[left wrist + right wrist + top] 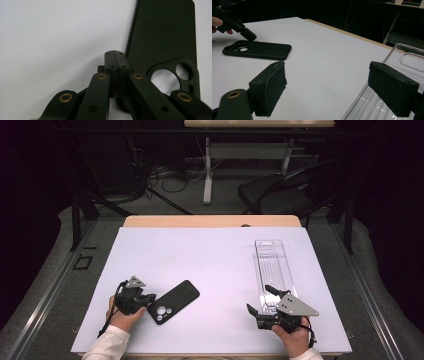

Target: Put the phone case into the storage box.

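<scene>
Black soft rubber phone case (173,301) flat on white counter (210,265), camera end just beside left claw (116,58), jaws pressed together. Right claw (334,87) spread wide over clear ribbed plastic tray (273,270), gripping nothing. Nudge case gently, low and level, avoiding spin.

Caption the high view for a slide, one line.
Left hand-held gripper, shut, beside a black phone case; right hand-held gripper open at a clear plastic tray.

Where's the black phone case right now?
In the high view the black phone case lies flat on the white table, front left, right beside the shut left hand-held gripper.
</scene>
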### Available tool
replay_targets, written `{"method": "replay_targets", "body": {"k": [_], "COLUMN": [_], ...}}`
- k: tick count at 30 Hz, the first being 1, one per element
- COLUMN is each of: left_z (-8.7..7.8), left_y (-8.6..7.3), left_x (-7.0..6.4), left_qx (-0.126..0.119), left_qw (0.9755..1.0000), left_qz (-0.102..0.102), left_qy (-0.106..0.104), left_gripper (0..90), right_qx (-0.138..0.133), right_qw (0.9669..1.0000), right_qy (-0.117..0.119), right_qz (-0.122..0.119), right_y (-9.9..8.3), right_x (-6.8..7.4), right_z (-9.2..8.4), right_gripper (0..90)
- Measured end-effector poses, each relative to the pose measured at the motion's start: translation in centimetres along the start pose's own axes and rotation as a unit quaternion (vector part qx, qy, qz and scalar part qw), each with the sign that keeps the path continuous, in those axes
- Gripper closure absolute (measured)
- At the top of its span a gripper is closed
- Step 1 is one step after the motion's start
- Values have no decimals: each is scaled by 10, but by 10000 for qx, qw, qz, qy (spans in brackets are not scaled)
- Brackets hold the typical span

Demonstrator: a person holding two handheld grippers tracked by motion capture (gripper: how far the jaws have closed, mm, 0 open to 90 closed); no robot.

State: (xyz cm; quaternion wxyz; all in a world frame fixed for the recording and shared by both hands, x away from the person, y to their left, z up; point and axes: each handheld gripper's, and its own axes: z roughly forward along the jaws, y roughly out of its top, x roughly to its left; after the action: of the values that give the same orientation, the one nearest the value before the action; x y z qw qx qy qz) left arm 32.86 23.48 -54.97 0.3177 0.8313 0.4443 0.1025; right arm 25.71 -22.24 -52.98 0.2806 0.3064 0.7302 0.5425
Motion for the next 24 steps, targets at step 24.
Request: {"method": "replay_targets", "body": {"k": [24], "left_z": [-26], "left_y": [9], "left_x": [-23], "left_qx": [-1011], "left_qw": [9943], "left_qz": [216], "left_qy": [-251], "left_gripper": [663], "right_qx": [-34], "right_qw": [10000], "right_qy": [-1], "right_qz": [31], "right_y": [0], "right_x": [-1], "right_z": [0], "right_gripper": [139]}}
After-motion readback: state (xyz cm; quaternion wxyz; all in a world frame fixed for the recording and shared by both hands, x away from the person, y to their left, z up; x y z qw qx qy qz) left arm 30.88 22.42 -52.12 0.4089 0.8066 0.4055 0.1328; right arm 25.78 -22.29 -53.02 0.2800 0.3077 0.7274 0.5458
